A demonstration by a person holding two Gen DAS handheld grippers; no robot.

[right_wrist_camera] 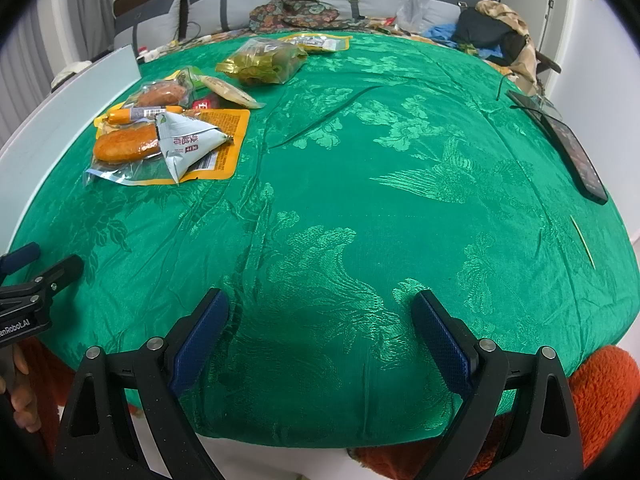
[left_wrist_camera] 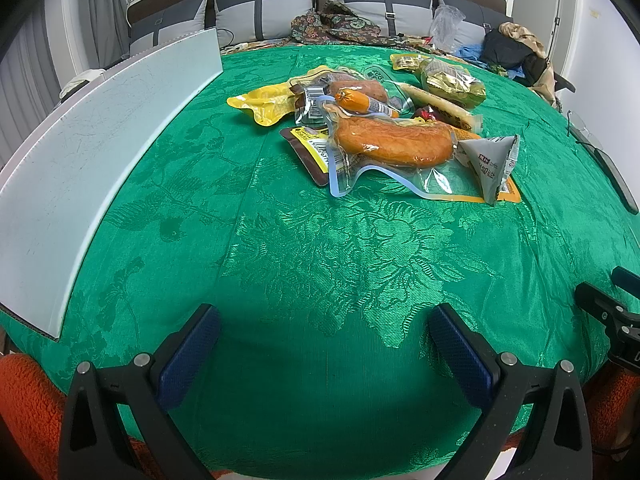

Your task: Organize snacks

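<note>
Snacks (left_wrist_camera: 376, 120) lay heaped toward the far left of the green-clothed surface (left_wrist_camera: 304, 248), a vacuum-packed chicken leg (left_wrist_camera: 394, 142) in front, a grey triangular packet (left_wrist_camera: 490, 160) touching its right side and an orange sausage (left_wrist_camera: 354, 100) behind. A gold-green bag (right_wrist_camera: 264, 62) sat just beyond the heap. The left hand-held gripper (left_wrist_camera: 324, 344) and right hand-held gripper (right_wrist_camera: 320, 332) hovered over the near edge, jaws spread wide, holding nothing. A dark phone (right_wrist_camera: 576, 156) rested far right.
</note>
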